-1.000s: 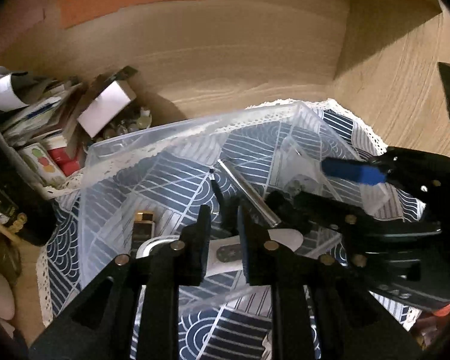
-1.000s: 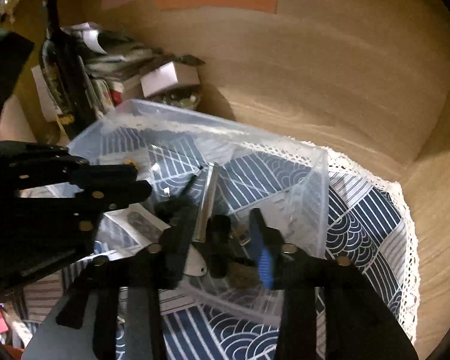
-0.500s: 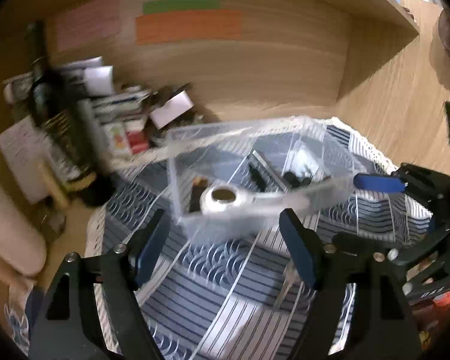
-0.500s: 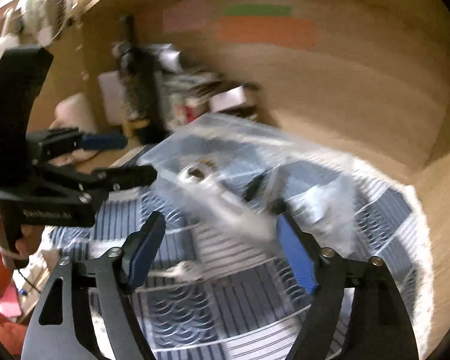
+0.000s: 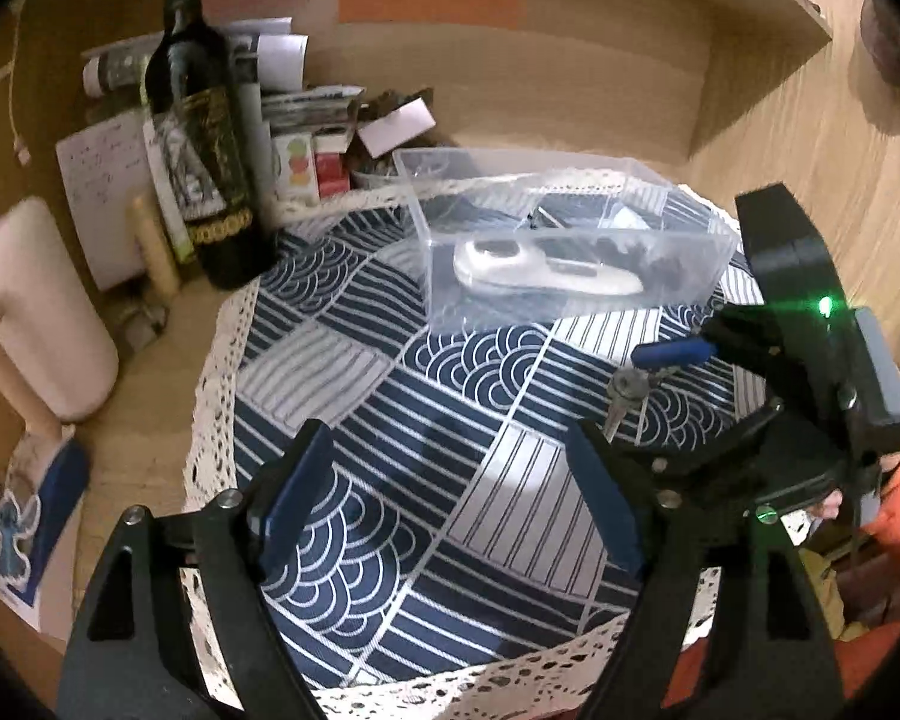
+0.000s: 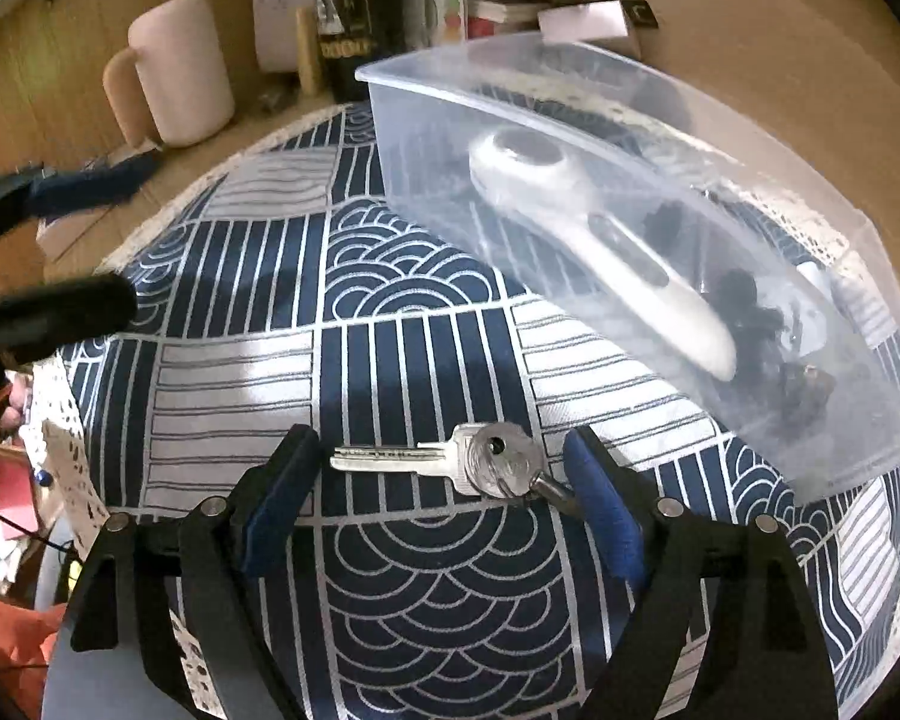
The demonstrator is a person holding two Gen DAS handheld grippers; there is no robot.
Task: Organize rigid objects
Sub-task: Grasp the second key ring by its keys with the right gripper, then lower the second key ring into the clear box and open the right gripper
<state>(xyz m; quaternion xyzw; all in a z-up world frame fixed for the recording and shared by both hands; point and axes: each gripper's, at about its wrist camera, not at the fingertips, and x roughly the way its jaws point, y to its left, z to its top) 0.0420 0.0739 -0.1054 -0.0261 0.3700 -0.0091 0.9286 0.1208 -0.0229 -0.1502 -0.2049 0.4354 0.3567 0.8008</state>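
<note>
Keys (image 6: 480, 463) lie on the patterned cloth (image 6: 390, 312) near its front edge, between the spread fingers of the right gripper (image 6: 444, 492); both grippers have pulled back out of the clear box (image 6: 840, 420), the left gripper (image 5: 450, 492) also spread and empty; keys look next.

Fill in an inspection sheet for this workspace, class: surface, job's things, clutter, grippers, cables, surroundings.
Surface: patterned cloth with lace edge, on wood.
Job's things: keys lying on the cloth; clear bin holding a white tool and small dark items.
Clutter: wine bottle, pink mug, papers and boxes beside the cloth.
Grippers: left gripper open, over bare cloth; right gripper open, either side of the keys.
Cables: nothing seen.
Surroundings: wooden back wall with coloured notes.
</note>
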